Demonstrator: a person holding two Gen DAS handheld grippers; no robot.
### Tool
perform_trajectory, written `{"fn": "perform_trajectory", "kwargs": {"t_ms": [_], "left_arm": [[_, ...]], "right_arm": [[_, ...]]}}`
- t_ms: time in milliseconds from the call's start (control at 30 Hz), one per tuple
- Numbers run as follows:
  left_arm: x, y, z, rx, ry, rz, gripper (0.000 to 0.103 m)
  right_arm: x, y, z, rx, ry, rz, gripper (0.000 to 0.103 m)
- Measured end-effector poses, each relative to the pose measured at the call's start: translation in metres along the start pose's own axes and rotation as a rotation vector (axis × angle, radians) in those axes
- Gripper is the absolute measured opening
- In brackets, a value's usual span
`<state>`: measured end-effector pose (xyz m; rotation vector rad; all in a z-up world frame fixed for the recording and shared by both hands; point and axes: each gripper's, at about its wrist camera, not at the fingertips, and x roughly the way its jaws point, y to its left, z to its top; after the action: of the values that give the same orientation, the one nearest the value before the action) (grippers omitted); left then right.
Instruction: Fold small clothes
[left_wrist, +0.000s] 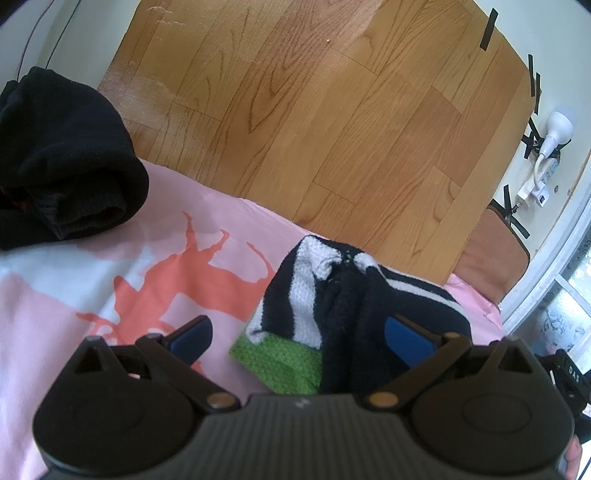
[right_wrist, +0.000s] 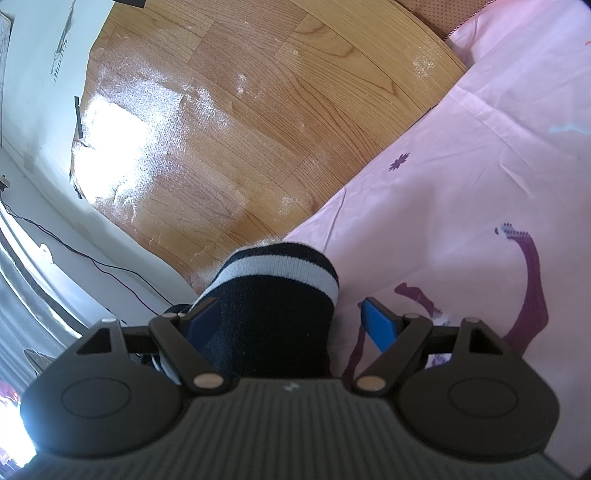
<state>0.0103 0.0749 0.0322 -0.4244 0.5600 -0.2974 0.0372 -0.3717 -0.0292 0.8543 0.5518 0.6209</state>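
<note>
In the left wrist view a small knitted garment, striped black and white with a green end, lies bunched on the pink bed sheet. My left gripper is open over it. Its blue pads stand wide apart, the right one against the dark fabric and the left one over bare sheet. In the right wrist view a black sock with a white stripe lies at the edge of the bed between the open fingers of my right gripper. The right pad stands clear of the sock.
A folded black garment sits on the bed at the far left. Wooden floor lies beyond the bed edge. A power strip and a white plug are by the wall. A thin cable runs along the floor's edge.
</note>
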Motion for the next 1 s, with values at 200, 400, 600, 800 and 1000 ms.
{"fn": "perform_trajectory", "kwargs": {"t_ms": [200,400,600,800,1000], "left_arm": [[0.0001,-0.0005,-0.0001,0.000,0.001,-0.001,0.103],[-0.0001,-0.0015,-0.0006,0.002,0.002,-0.004,0.103],[0.0000,-0.0011,-0.0008,0.002,0.003,-0.004,0.103],[0.0007,-0.0016,-0.0012,0.001,0.005,-0.008,0.103],[0.0021,-0.0013,-0.0014,0.001,0.015,-0.009,0.103]], "right_arm": [[0.0001,0.0000,0.0001,0.000,0.000,0.000,0.085],[0.0001,0.0000,0.0002,0.000,0.000,0.000,0.085],[0.0000,0.0002,0.0003,0.000,0.000,0.000,0.085],[0.0000,0.0002,0.0004,-0.001,0.001,-0.001,0.085],[-0.0005,0.0016,-0.0004,-0.005,0.003,-0.004,0.085]]}}
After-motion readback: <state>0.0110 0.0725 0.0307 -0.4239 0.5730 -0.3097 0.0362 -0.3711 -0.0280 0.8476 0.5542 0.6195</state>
